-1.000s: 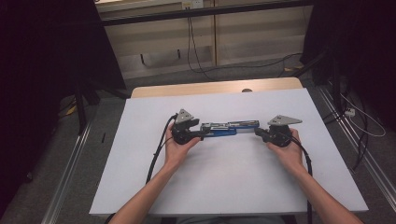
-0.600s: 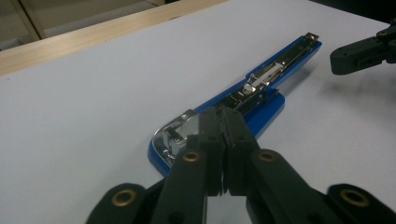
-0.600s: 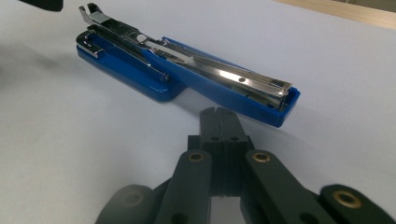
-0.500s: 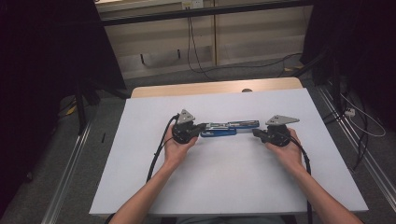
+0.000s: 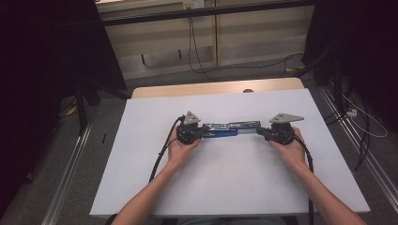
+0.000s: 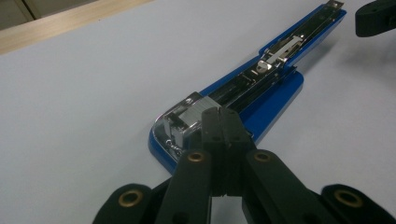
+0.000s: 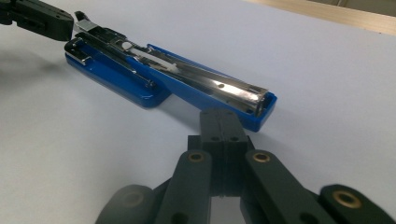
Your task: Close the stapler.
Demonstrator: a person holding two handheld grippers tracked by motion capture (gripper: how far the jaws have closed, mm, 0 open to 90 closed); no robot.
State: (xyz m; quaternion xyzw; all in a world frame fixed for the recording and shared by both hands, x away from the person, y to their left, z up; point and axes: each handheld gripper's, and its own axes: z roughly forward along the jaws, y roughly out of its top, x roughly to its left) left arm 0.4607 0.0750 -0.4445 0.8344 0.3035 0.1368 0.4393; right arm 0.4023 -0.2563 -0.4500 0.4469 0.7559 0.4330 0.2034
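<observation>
High view: opened blue stapler (image 5: 225,130) lies between the closed left gripper (image 5: 202,131) and closed right gripper (image 5: 261,132).

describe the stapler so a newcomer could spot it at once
On the white table, look at the middle, between the two hands. The stapler lies there swung open flat, the blue thing with a bare metal staple track running along it.

White tbl cover (image 5: 234,183), wood edge (image 5: 211,89), floor cables (image 5: 197,51).

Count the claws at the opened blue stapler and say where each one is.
2: the left claw shut at the stapler's left end, the right claw shut at its right end.
</observation>
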